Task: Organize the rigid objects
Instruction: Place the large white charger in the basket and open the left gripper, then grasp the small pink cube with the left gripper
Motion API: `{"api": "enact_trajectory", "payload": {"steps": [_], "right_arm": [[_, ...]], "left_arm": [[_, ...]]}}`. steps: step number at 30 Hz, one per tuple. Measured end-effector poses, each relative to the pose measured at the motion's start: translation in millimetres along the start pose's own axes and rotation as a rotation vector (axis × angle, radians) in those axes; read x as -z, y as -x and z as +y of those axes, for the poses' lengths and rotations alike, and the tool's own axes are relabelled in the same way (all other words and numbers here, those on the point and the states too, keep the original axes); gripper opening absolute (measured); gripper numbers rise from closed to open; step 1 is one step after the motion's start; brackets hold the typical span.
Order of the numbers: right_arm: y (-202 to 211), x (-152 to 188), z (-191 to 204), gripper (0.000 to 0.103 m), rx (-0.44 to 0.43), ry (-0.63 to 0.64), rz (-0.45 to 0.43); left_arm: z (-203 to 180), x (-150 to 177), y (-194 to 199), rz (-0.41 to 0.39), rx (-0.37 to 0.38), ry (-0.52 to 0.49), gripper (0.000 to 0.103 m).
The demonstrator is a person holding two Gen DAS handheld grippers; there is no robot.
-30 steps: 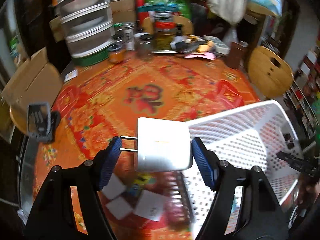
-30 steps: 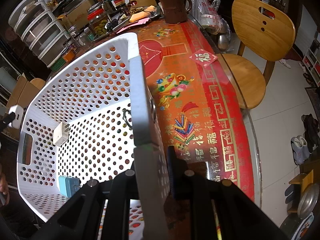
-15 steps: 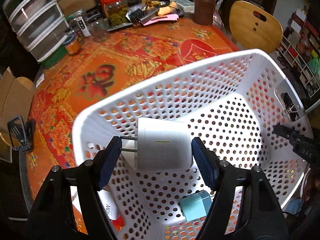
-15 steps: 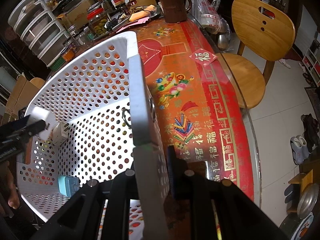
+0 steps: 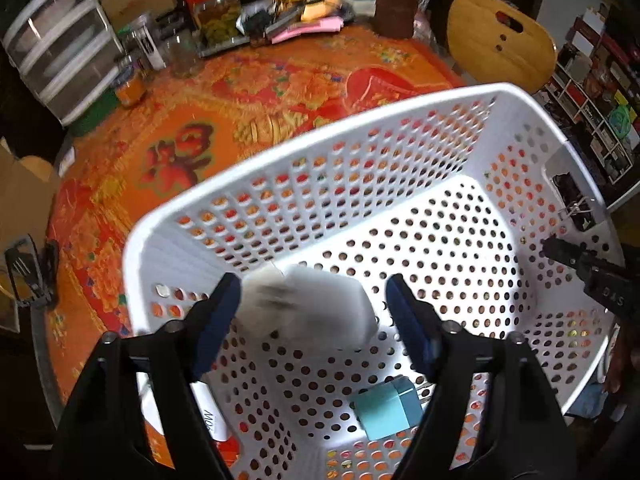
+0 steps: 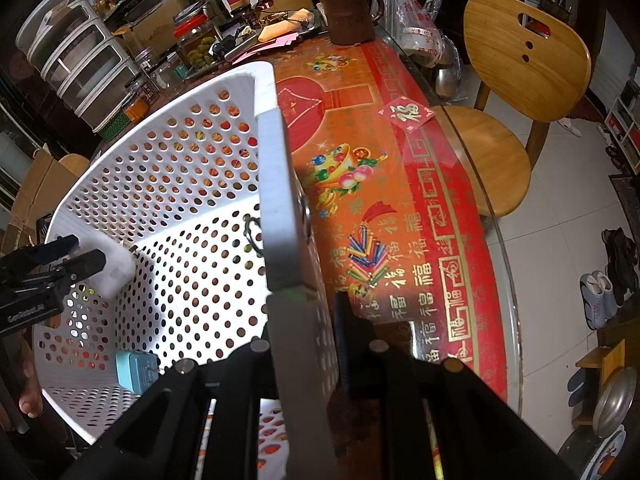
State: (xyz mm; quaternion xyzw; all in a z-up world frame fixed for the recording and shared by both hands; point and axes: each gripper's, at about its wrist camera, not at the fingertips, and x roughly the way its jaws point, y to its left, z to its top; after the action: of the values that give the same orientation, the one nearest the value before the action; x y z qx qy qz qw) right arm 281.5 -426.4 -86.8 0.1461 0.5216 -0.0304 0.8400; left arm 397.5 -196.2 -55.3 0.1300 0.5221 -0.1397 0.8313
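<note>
Now the left gripper (image 5: 312,312) was opening, its jaws clear of the blurred white charger (image 5: 308,308) dropping at lower centre into the white perforated basket (image 5: 360,132), whose rim the right gripper (image 6: 316,312) stayed clamped on.

Both views are fisheye, bending straight lines and darkening to black at the corners. Light falls from above, brightening the basket (image 5: 400,128) floor to near-white glare, while the room behind stays dim. The white plug (image 5: 308,304) between the opening left jaws is smeared by motion blur, and the glass table (image 6: 472,184) edge shows pale reflections.
</note>
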Motion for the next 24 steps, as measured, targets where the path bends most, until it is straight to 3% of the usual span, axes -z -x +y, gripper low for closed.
{"api": "enact_trajectory", "payload": {"steps": [2, 7, 13, 19, 24], "right_arm": [[-0.3, 0.3, 0.7, 0.014, 0.003, 0.001, 0.000], [-0.5, 0.7, 0.8, 0.014, 0.004, 0.002, 0.001], [-0.3, 0.5, 1.1, 0.014, 0.005, 0.004, 0.001], [0.0, 0.0, 1.4, 0.014, 0.008, 0.003, 0.001], [0.4, -0.6, 1.4, 0.014, 0.009, 0.006, 0.001]], "left_arm": [[-1.8, 2.0, 15.9, -0.050, -0.011, -0.022, 0.094], [15.8, 10.1, 52.7, -0.148, -0.061, -0.005, 0.096], [70.9, 23.0, 86.6, -0.226, -0.129, 0.074, 0.098], [163.0, 40.4, 79.0, -0.219, -0.120, 0.264, 0.100], [219.7, 61.0, 27.3, -0.138, -0.076, 0.376, 0.100]]}}
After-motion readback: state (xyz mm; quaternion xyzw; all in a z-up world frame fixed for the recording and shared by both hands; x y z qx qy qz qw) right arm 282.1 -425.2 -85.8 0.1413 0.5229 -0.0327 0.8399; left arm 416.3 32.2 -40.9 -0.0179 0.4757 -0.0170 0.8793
